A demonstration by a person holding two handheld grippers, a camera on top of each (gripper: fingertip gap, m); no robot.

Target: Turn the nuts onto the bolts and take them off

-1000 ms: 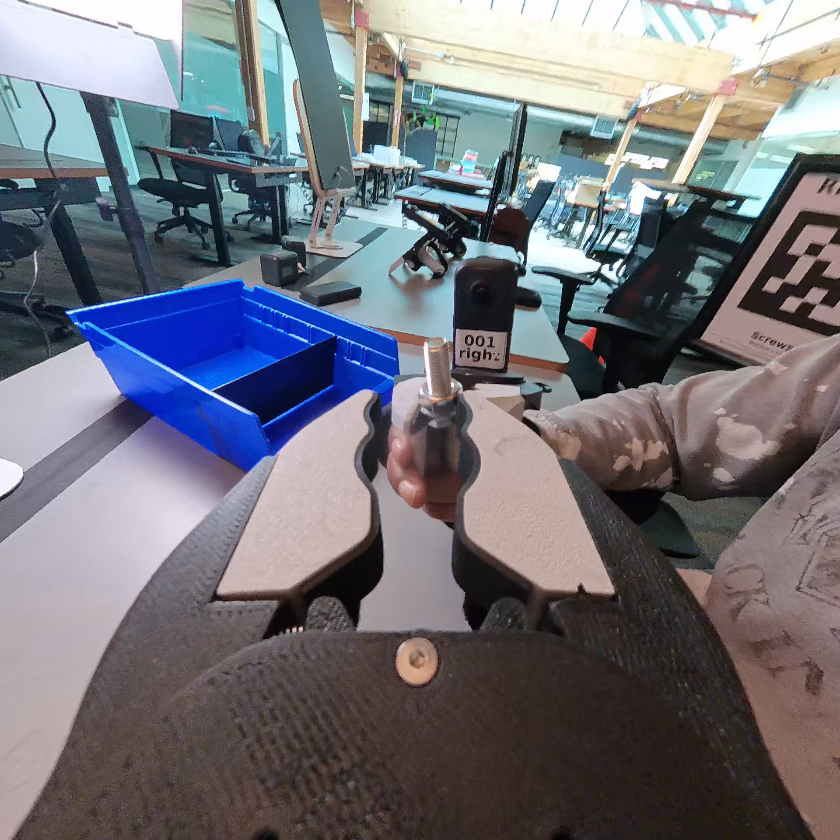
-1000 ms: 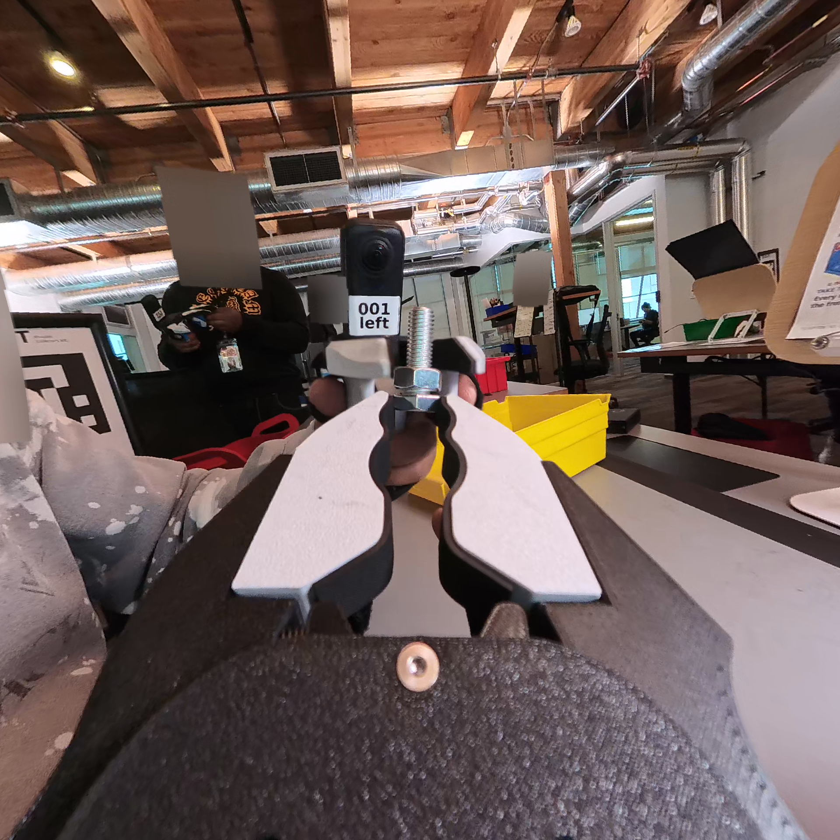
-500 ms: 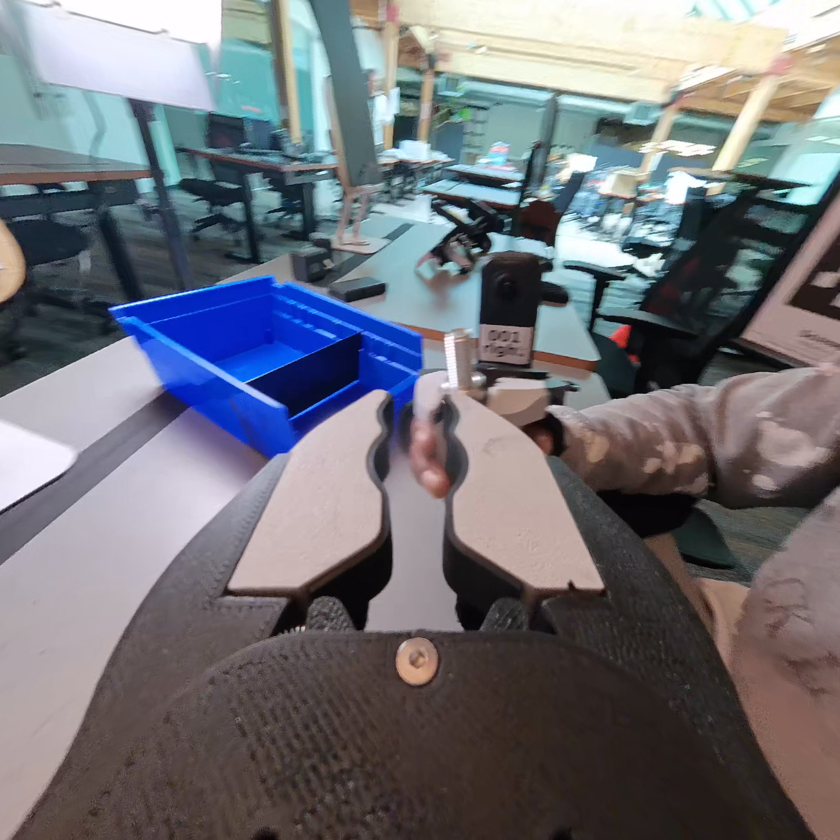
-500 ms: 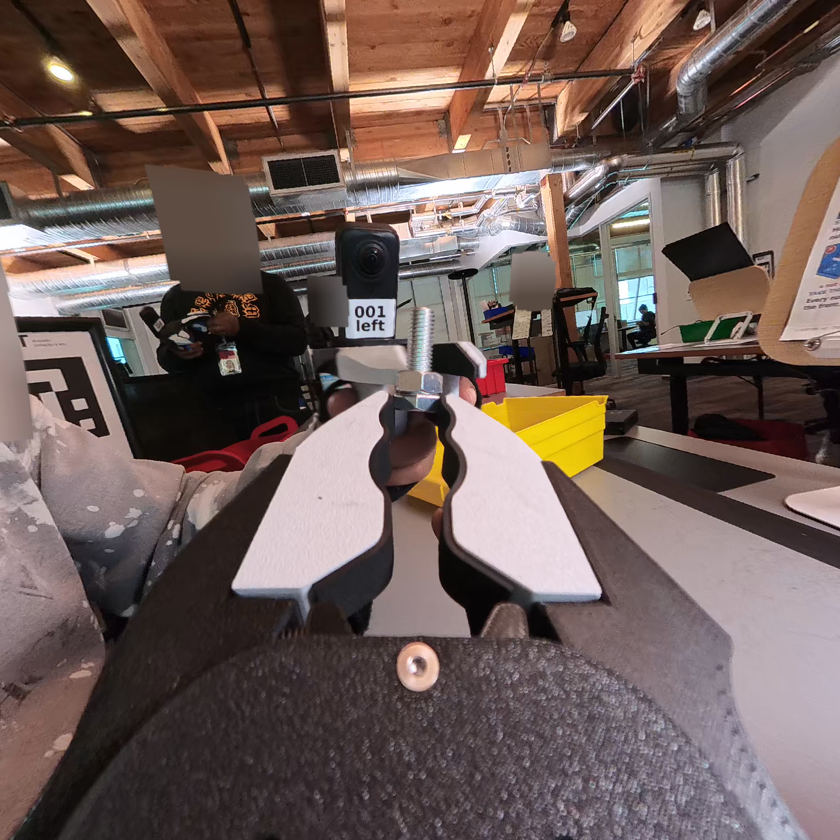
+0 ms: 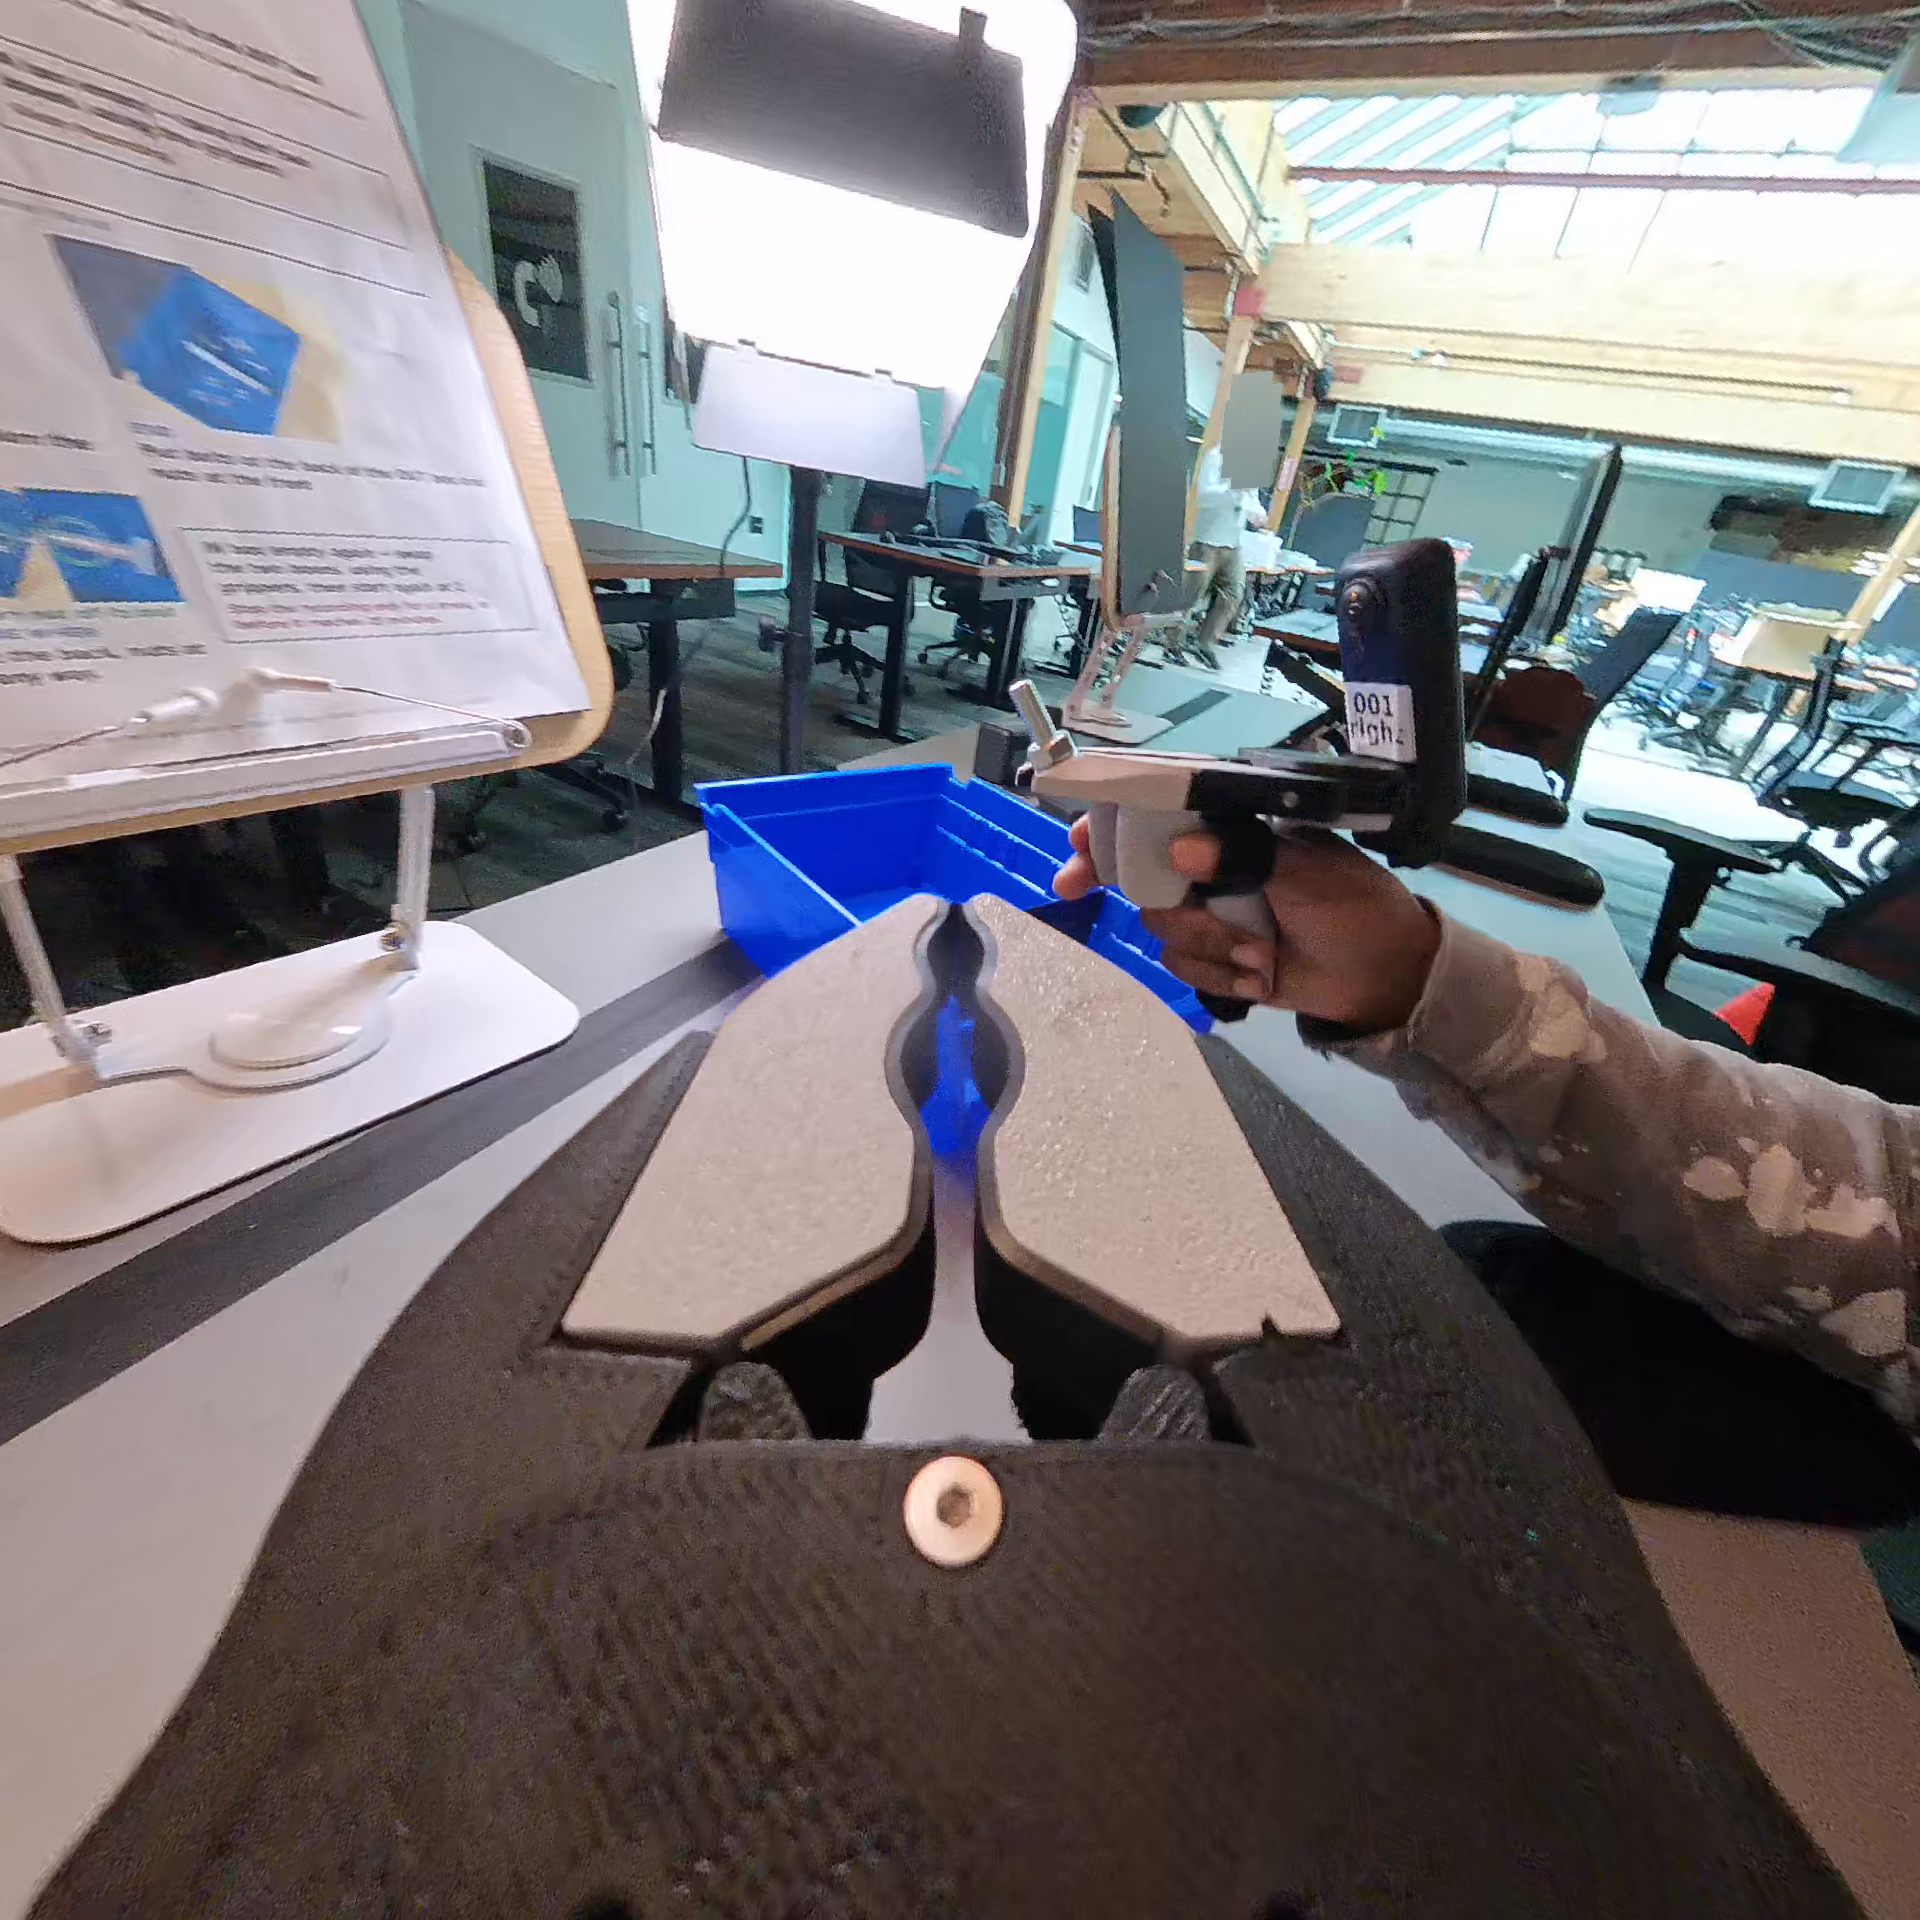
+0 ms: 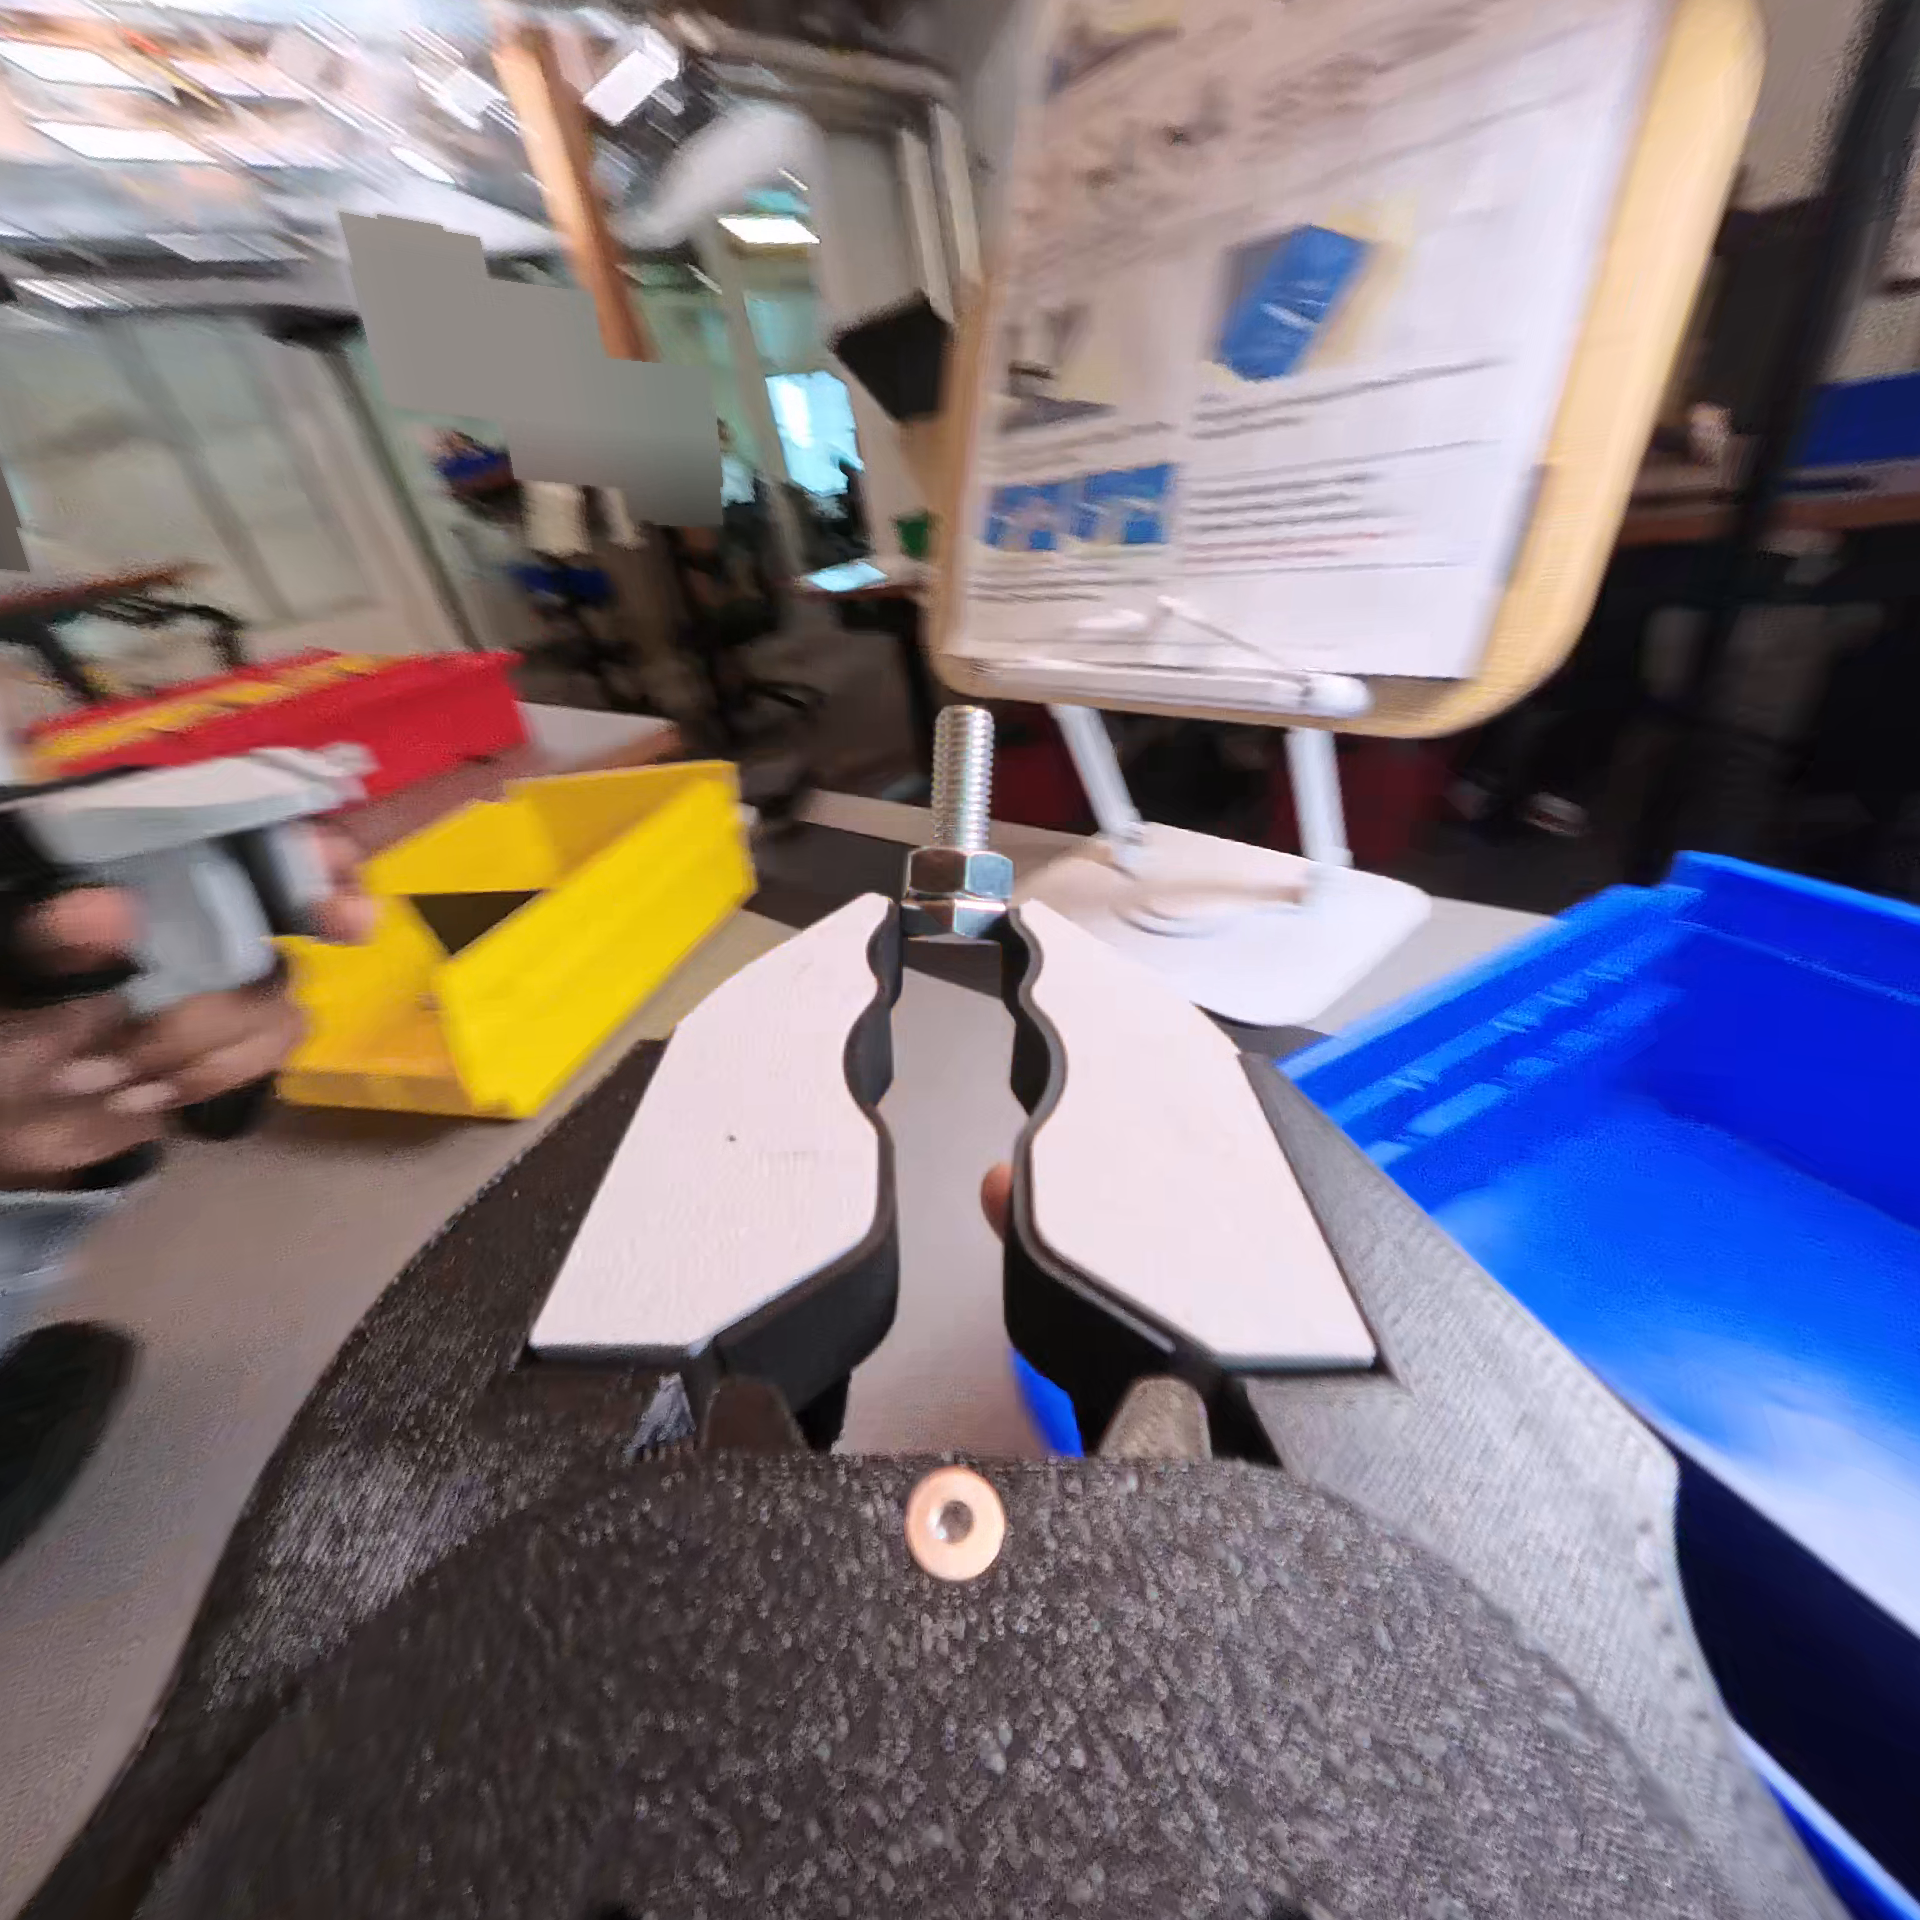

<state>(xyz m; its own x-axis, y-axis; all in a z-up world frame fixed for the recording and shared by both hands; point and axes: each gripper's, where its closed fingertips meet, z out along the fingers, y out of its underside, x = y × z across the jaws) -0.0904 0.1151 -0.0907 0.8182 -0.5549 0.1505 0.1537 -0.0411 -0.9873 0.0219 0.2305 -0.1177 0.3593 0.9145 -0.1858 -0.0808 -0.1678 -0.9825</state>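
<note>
My right gripper [image 6: 956,914] is shut on the hex head of a silver bolt [image 6: 962,774], which stands upright from the fingertips. A silver nut [image 6: 958,875] sits on the thread, right down against the head. The left wrist view shows the same gripper [image 5: 1049,774] from the side, held in a hand, with the bolt [image 5: 1034,717] sticking up over the blue bin [image 5: 831,862]. My left gripper [image 5: 958,912] is shut with its tips touching and nothing between them, low in front of the blue bin. It shows blurred at the left of the right wrist view [image 6: 208,800].
A blue bin [image 6: 1662,1091] stands close on the right, a yellow bin [image 6: 582,935] at the left and a red bin [image 6: 312,707] behind it. A document stand [image 5: 260,416] on a white base stands on the grey table [image 5: 312,1403]. Left tips to right tips: about 15 centimetres.
My left gripper drew back from the nut on the bolt, swung left and its pads came together on air. My right gripper kept the bolt and swung right toward the blue bin.
</note>
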